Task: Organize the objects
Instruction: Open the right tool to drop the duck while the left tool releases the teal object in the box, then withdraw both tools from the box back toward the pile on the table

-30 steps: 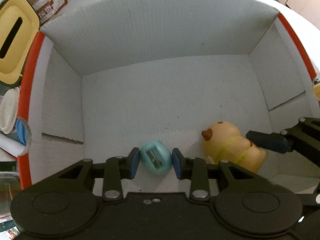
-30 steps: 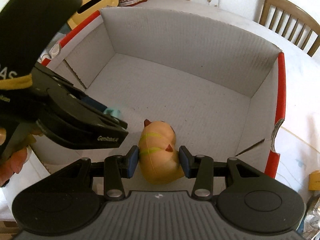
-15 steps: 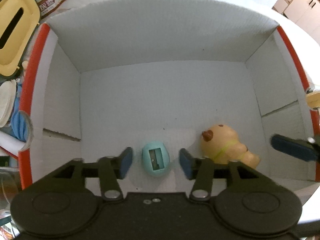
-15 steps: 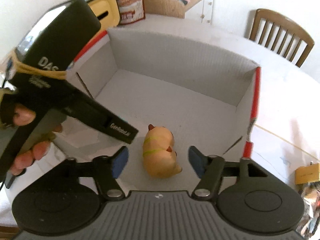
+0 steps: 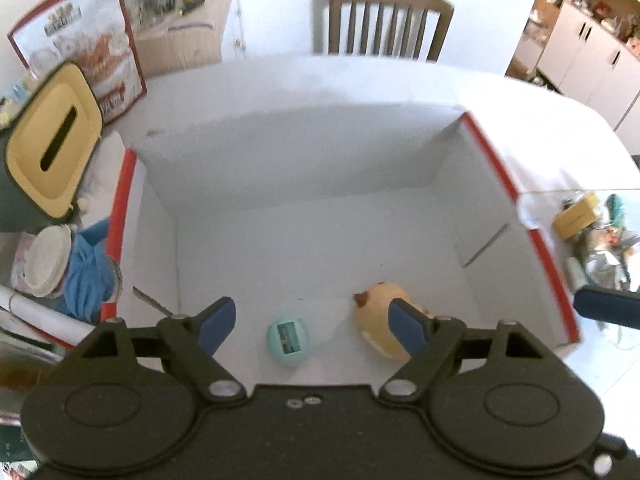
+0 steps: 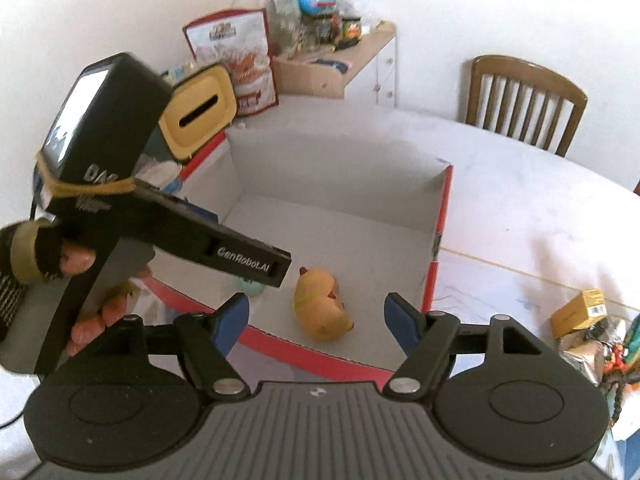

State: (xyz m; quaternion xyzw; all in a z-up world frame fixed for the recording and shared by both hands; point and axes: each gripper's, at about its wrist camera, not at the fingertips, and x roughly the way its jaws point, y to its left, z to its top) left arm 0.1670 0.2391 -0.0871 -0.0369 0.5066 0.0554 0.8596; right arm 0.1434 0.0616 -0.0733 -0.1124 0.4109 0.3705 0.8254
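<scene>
White box, two toys inside

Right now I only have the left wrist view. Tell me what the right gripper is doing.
Observer: The right gripper is open and holds nothing.
Operator: Describe the yellow toy; my finger covers part of it.
Observer: The yellow toy lies on its side on the floor of the box, clear of both grippers.
Operator: Check my gripper from outside.
Observer: A hand grips the handle of the left gripper, whose body hides most of the teal sharpener in the right view.
</scene>
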